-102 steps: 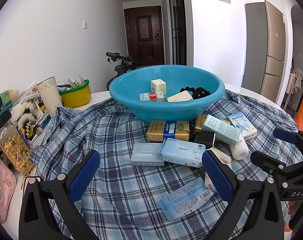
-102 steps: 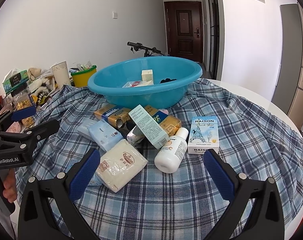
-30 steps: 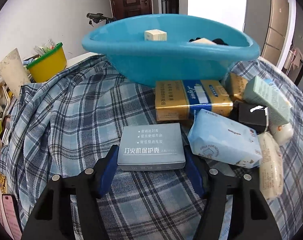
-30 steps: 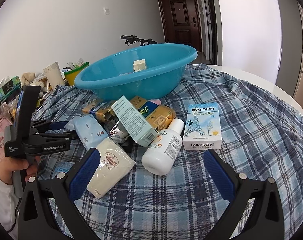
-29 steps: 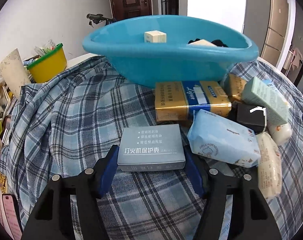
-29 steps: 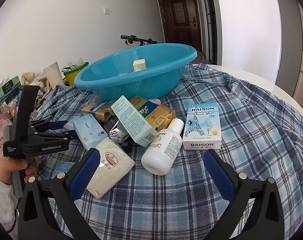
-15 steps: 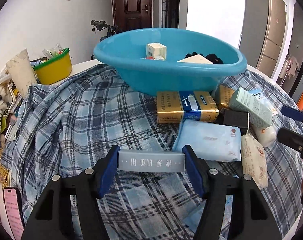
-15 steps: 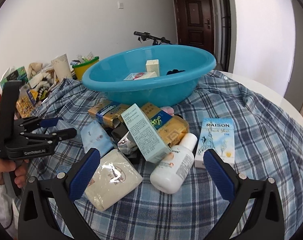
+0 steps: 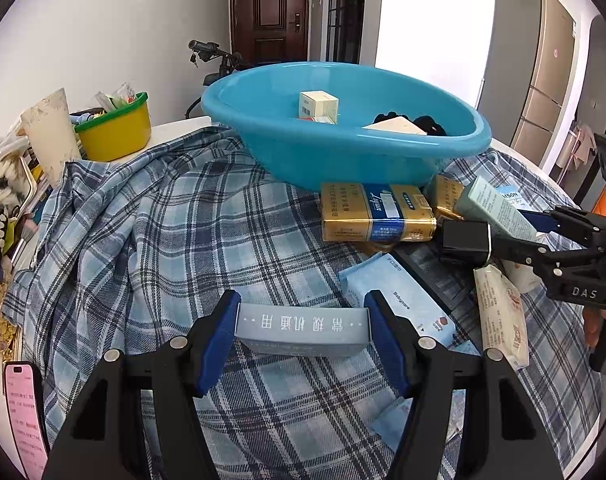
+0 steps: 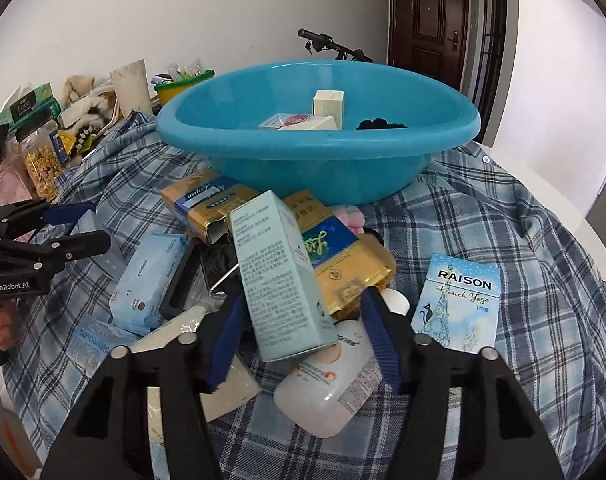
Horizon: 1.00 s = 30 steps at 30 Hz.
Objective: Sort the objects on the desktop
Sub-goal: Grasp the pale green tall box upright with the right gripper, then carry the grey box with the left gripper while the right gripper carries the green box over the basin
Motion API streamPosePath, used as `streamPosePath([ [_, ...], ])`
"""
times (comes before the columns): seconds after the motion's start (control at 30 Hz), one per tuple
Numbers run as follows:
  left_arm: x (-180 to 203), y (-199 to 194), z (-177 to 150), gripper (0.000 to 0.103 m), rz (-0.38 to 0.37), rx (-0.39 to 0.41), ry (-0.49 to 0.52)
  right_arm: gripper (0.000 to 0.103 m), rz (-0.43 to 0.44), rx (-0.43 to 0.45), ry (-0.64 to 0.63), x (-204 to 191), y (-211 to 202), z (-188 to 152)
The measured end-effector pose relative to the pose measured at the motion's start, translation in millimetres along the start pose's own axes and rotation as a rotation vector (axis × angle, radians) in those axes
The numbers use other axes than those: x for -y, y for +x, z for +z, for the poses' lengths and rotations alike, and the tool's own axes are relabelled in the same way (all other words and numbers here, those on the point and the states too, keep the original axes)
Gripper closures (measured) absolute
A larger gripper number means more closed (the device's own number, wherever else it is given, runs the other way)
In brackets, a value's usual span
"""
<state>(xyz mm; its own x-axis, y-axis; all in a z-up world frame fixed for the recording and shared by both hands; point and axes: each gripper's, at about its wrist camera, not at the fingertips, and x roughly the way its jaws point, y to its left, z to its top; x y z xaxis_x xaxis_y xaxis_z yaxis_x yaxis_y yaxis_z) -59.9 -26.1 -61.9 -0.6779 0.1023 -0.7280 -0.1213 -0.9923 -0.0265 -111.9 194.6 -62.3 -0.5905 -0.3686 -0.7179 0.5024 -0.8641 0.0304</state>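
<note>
I take the basin (image 9: pixel 343 152) as my landmark; it stands on the checked cloth (image 9: pixel 163 240) spread over the table (image 10: pixel 563 208). In it lie a small carton (image 9: pixel 319 105) and a few flat packs. Just before it sit two long cartons (image 9: pixel 377 212), touching its wall, I think. Nearer me than those, the tall box (image 10: pixel 279 280) leans over a bottle (image 10: pixel 327 384). Right of that lies the RAISON pack (image 10: pixel 459 300). Left of the basin stands a tub (image 9: pixel 115 128).
</note>
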Motion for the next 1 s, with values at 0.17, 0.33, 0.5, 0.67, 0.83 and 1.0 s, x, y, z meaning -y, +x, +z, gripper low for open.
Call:
streamPosePath([
  [0.17, 0.1, -0.6, 0.6, 0.037, -0.004, 0.005, -0.002, 0.072, -0.009, 0.006, -0.007, 0.6, -0.2, -1.3],
  [0.33, 3.3, -3.1, 3.3, 0.037, -0.013, 0.014, 0.002, 0.077, 0.007, 0.022, 0.008, 2.0, -6.2, -3.6],
  [0.5, 4.3, -7.6, 6.0, 0.037, -0.01, 0.024, 0.002, 0.077, 0.005, 0.048, 0.009, -0.2, -15.3, -2.9],
  [0.67, 4.9, -14.6, 9.4, 0.037, -0.01, 0.042, 0.001, 0.077, 0.016, 0.069, 0.013, -2.3, -26.2, -4.2],
  [0.83, 7.6, -21.1, 12.1, 0.037, -0.012, 0.055, 0.005, 0.077, 0.041, 0.089, 0.017, -5.0, -39.6, -7.7],
  [1.0, 13.5, -27.9, 15.2, 0.037, -0.014, 0.068, 0.022, 0.077, 0.13, 0.138, 0.053, -4.3, -58.8, -5.3],
])
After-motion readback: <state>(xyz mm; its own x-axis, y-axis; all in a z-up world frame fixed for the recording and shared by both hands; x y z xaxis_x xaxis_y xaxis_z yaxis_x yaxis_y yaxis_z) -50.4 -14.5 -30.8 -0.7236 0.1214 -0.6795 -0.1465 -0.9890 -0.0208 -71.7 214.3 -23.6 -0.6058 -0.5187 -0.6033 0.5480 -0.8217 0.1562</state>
